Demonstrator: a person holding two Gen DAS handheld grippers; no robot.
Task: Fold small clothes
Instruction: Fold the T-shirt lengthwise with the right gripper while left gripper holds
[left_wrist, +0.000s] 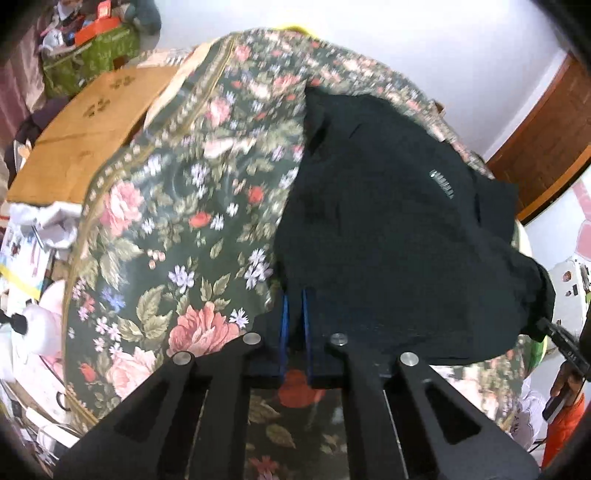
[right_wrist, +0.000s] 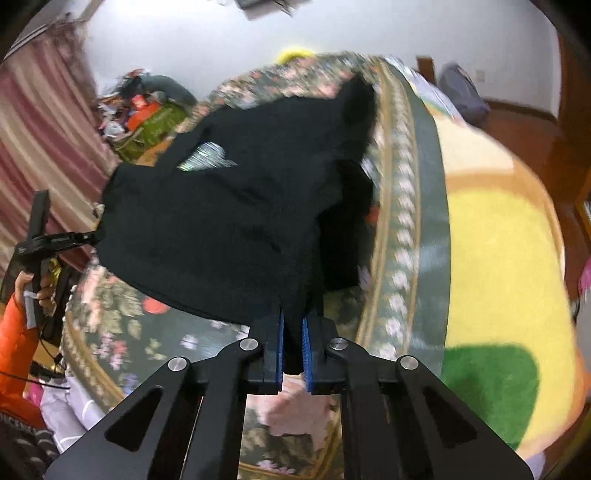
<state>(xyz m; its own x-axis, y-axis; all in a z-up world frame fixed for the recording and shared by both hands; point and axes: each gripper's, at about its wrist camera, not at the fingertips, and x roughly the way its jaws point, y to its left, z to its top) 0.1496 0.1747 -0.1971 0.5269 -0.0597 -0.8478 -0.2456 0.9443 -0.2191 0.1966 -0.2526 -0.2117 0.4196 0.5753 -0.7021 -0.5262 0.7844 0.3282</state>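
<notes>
A small black garment (left_wrist: 388, 221) with a silver print lies spread on a dark floral cloth (left_wrist: 166, 221). Its near edge runs between the blue pads of my left gripper (left_wrist: 294, 295), which is shut on that edge. In the right wrist view the same garment (right_wrist: 221, 221) is lifted at its near hem, and my right gripper (right_wrist: 293, 321) is shut on a bunched fold of it. The left gripper (right_wrist: 96, 233) shows there at the garment's left corner. The right gripper (left_wrist: 543, 325) shows at the garment's right corner in the left wrist view.
The floral cloth (right_wrist: 147, 332) covers a bed-like surface. A cardboard box (left_wrist: 92, 122) and a cluttered green bag (left_wrist: 92, 55) lie beyond its left side. A yellow and green blanket (right_wrist: 498, 258) lies to the right. A hand in an orange sleeve (right_wrist: 22, 299) holds the left gripper.
</notes>
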